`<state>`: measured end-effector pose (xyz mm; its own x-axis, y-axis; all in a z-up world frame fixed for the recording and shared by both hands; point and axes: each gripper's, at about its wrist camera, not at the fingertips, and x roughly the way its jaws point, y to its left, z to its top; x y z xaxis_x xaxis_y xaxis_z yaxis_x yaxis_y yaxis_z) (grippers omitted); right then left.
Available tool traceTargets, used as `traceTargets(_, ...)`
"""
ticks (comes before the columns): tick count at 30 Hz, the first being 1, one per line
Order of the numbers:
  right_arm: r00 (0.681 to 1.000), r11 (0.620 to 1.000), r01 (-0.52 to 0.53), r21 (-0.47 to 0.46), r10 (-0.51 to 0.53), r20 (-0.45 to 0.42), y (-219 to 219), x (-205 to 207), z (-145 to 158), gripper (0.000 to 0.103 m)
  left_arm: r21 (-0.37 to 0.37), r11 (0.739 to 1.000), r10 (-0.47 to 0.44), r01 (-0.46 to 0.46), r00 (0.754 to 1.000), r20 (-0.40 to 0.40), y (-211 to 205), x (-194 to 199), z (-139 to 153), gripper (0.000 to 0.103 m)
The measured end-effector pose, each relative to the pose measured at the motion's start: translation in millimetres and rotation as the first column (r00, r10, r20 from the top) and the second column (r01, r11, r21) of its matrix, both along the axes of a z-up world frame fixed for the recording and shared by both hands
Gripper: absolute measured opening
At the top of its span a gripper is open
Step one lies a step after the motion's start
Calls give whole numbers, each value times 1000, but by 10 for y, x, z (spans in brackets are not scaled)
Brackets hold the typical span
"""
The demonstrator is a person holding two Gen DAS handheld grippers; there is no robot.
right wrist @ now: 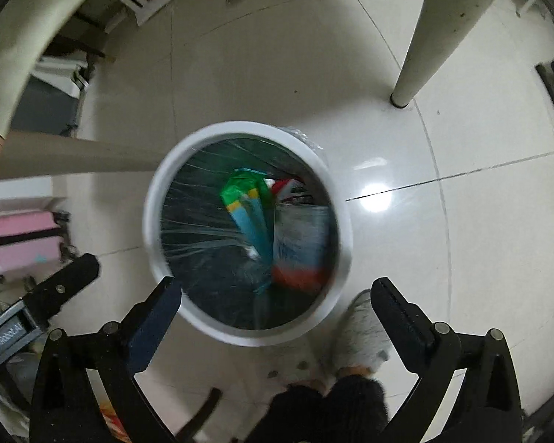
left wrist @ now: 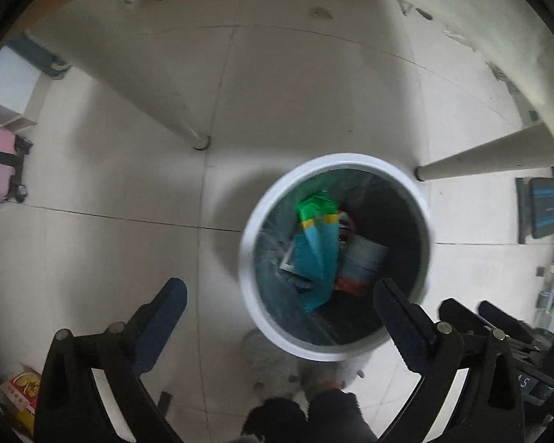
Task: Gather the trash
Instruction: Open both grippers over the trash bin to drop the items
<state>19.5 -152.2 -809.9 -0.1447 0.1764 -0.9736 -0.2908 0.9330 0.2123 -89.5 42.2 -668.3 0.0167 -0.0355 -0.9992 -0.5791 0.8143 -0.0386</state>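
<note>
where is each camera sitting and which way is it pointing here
Left wrist: sits on the left gripper, looking straight down at the white trash bin on the tiled floor; its open fingers, the right gripper's fingers at right and the person's slipper show.
Right wrist: sits on the right gripper, also facing down over the trash bin; its open fingers and a grey slipper show.
Shared: bin, green and blue wrapper, table legs.

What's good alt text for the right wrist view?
Looking down into a white round trash bin with a clear liner, holding a green-and-blue wrapper and other packaging. The open, empty right tongs frame it above a tiled floor, beside a table leg.
</note>
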Motion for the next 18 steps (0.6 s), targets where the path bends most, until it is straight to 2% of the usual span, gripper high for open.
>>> traceTargets(3,999,998,-26,-50,28,29,-27,18,5,103,40,999,-5,5,1000,-18,-26,-57,68,103)
traceTargets(7,998,995,-44,-86,48,43,-70,16,111,103,58,998,0,2,999,-35,-79,-109,263,103)
traceTargets(18,991,989,-76,-123,88,98,-120,-39,1042,103,100,995,-9,13,999,-41,-177,-293,927,103)
